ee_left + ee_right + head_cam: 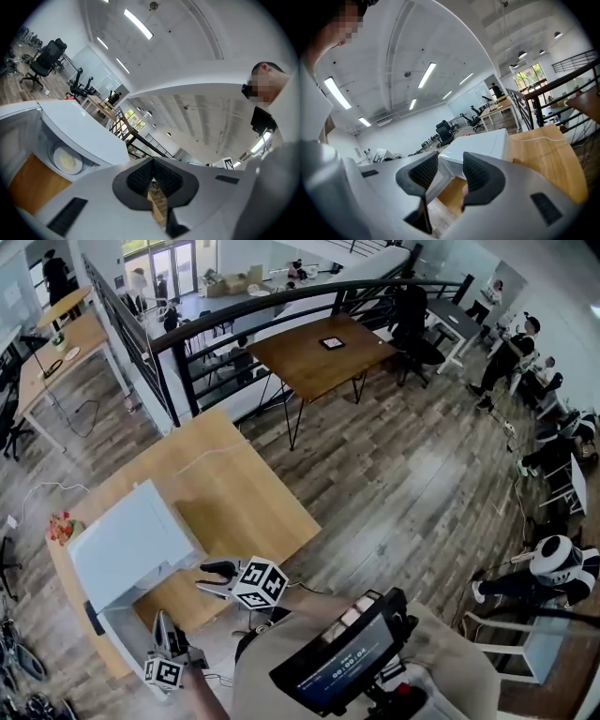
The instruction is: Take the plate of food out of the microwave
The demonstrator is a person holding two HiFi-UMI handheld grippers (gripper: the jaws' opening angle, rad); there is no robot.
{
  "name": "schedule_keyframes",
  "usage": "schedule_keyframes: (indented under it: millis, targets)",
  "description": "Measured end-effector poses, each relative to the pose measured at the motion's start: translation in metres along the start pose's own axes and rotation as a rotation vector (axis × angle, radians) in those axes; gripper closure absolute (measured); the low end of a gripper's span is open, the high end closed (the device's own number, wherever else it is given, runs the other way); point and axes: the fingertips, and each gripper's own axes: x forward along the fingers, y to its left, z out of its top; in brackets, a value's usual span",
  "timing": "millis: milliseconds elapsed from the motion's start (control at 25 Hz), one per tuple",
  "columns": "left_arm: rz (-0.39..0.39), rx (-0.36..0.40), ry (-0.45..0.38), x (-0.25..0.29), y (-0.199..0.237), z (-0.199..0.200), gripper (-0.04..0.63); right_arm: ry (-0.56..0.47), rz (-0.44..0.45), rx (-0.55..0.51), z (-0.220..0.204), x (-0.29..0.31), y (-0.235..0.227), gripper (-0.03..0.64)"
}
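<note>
Plate of food [67, 161]: lying flat inside the open microwave [127, 545]
Left gripper [152, 161]: jaws together, holding nothing
Right gripper [450, 165]: jaws partly apart, empty (microwave shows through the gap)
Microwave: on wooden table [234, 493]

Only one reading shows — the dark screen [342, 662] at the person's chest reads 00:00:04.

Light: bright, even | source: ceiling strips [427, 74], far windows [171, 270] | shadows: soft | edges: fisheye-bent, dark-cornered | focus: sharp mid-frame
</note>
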Motion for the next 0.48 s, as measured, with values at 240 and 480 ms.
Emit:
schedule_keyframes:
  millis: [240,480]
  targets:
    - [0.016,0.015,-0.028,0.036,-0.011,-0.016,0.591,0.013,0.023,0.026,-0.005,-0.017,-0.035,0.456]
    - [0.109,0.02,-0.084,-0.001,-0.022,-0.023,0.591,0.052,0.075,0.078,-0.023,-0.027,-0.032,0.456]
